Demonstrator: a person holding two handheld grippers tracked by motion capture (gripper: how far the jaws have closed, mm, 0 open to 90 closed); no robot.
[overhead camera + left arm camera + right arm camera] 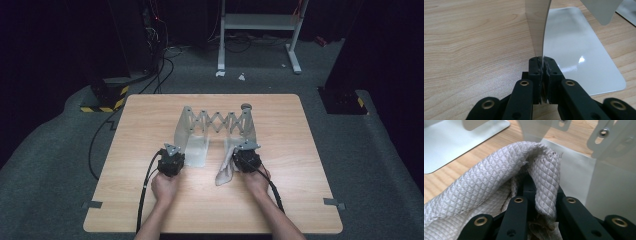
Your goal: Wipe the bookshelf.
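A grey metal scissor rack point(216, 122) stands across the middle of the wooden table point(150, 120). In the left gripper view its left upright plate point(536, 22) rises from a flat base plate point(576, 47). My left gripper point(543, 62) is shut on that upright's thin edge, low down. It also appears as the left gripper point(173, 151) in the high view. A white quilted cloth point(494, 185) is draped over my right gripper point(535, 182), which is shut on it beside the rack's right end plate point(614, 187). From above, the cloth point(225, 171) hangs down to the table beside the right gripper point(245, 150).
The table's near half point(210, 210) is bare wood. Behind the table a white stand frame point(260, 30) and cables point(165, 65) rest on the grey floor. A yellow-black striped base point(107, 97) sits near the table's far left corner.
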